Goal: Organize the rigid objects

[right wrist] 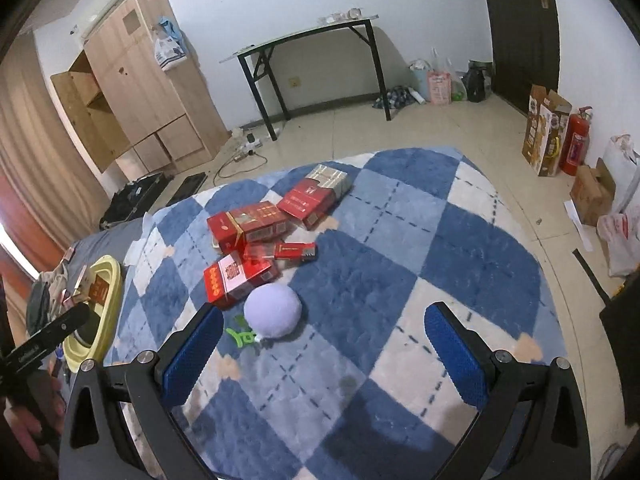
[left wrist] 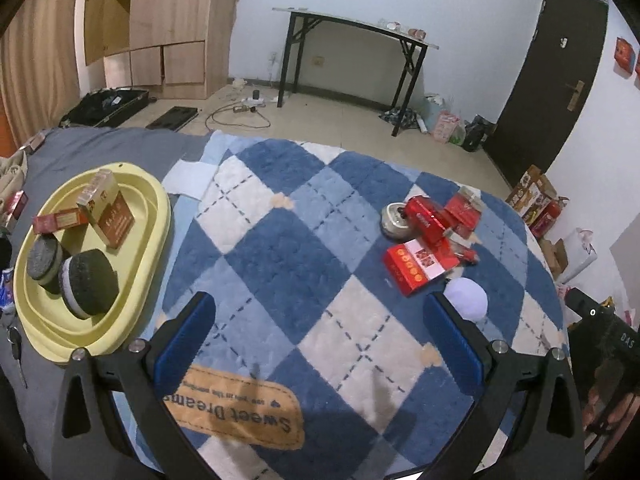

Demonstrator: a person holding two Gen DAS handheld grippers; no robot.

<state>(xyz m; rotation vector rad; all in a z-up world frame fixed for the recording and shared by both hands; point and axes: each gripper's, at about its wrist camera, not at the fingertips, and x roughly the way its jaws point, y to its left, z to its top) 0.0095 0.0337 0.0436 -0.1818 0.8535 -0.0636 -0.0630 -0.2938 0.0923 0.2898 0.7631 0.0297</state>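
A yellow oval tray (left wrist: 156,208) on the left holds two round dark tins (left wrist: 90,280) and small brown and red boxes (left wrist: 114,216). A pile of red boxes (left wrist: 420,264) and a round metal tin (left wrist: 394,220) lies on the blue checked blanket (left wrist: 288,248) at the right. A pale lilac round thing (left wrist: 468,300) sits near them. My left gripper (left wrist: 320,320) is open and empty above the blanket. My right gripper (right wrist: 324,332) is open and empty; the lilac round thing (right wrist: 273,311) and the red boxes (right wrist: 240,276) lie ahead of its left finger. The tray's edge (right wrist: 112,276) shows at the left.
A green clip (right wrist: 240,336) lies beside the lilac round thing. A black folding table (left wrist: 352,40) stands by the far wall, a wooden wardrobe (left wrist: 160,28) at the left, and a dark door (left wrist: 560,80) at the right. Bags, boxes and a fire extinguisher (right wrist: 576,140) line the floor.
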